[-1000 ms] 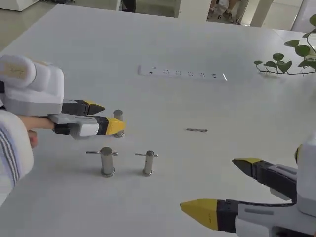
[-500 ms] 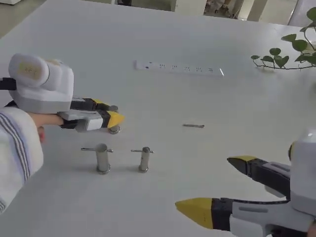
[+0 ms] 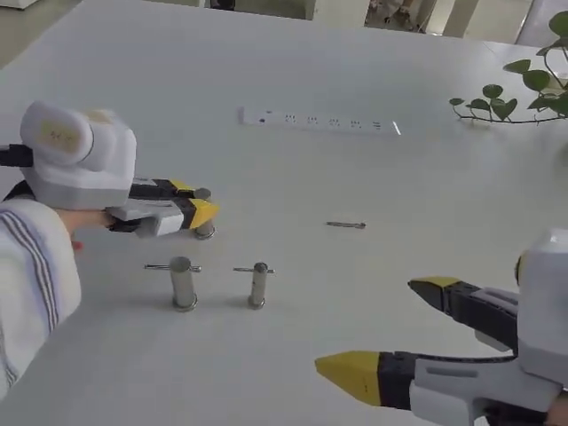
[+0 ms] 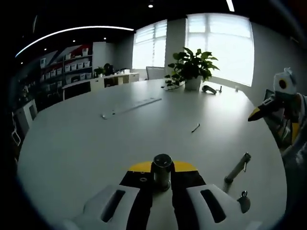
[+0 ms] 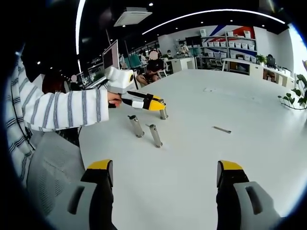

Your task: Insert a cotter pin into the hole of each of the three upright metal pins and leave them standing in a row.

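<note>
**Head view.** The left gripper (image 3: 199, 202) is held over the left part of the white table (image 3: 355, 71). Its jaws are closed against the rear metal pin (image 3: 205, 231), which stands upright on the table. Nearer the person, the left front pin (image 3: 183, 286) and the right front pin (image 3: 257, 286) stand upright side by side and apart from each other. Fitted cotter pins (image 3: 170, 266) are carried crosswise near the top of both. A loose cotter pin (image 3: 346, 224) lies flat on the table, well apart to the right of the three metal pins. The right gripper (image 3: 380, 330) is held at the lower right with its jaws spread wide and nothing between them. A power strip (image 3: 319, 122) lies farther back, and a plant (image 3: 532, 84) is seen at the far right.

**Left gripper view.** The rear metal pin (image 4: 162, 170) is seated between the two yellow-tipped jaws, which are drawn in against both of its sides. The loose cotter pin (image 4: 195, 128) lies farther out on the table.

**Right gripper view.** The right gripper's jaws (image 5: 164, 166) are spread wide and nothing is held. Ahead of them, the left gripper (image 5: 157, 103) is closed on the rear metal pin (image 5: 163, 114). The two front pins (image 5: 136, 126) (image 5: 155, 135) stand just in front of it, and the loose cotter pin (image 5: 222, 130) lies to the right
</note>
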Tool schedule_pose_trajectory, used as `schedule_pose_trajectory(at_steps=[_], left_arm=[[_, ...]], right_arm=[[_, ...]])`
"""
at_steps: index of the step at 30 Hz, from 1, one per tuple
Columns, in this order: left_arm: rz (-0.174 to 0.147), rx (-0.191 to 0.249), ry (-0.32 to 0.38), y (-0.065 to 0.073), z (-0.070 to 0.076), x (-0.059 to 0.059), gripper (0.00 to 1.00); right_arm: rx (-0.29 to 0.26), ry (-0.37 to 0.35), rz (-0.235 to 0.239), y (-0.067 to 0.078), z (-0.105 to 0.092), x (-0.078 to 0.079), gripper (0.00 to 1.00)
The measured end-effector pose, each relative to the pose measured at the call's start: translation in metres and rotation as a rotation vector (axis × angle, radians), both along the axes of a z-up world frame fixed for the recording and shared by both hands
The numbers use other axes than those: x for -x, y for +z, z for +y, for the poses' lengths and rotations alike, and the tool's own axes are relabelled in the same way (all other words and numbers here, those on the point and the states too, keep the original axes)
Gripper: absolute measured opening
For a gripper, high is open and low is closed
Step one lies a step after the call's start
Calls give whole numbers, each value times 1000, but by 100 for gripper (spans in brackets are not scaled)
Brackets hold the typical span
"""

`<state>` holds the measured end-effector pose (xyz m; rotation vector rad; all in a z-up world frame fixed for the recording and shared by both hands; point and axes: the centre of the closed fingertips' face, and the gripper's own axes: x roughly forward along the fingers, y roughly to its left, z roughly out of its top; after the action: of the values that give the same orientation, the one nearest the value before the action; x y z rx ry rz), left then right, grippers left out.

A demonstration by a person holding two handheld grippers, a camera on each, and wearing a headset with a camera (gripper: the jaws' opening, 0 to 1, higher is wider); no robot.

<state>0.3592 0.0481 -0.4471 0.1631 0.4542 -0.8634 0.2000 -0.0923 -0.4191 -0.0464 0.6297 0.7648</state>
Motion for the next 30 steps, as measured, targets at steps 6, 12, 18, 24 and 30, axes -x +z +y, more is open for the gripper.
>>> schedule_pose_trajectory(at_steps=[6,12,18,24,30], left_arm=[[5,-11,29,2,6,-2,9],[-12,-2,44,24,16,5,9],[-36,-3,50,48,29,20,9],[-56,-8,38,65,42,44,9],[-90,-29,25,82,50,71,9]], right_arm=[[3,8,-11,4,1,1,88],[-1,9,-27,9,0,0,88],[-6,12,-41,13,1,2,87],[-12,22,-59,18,4,5,87],[-9,39,-71,21,10,11,87]])
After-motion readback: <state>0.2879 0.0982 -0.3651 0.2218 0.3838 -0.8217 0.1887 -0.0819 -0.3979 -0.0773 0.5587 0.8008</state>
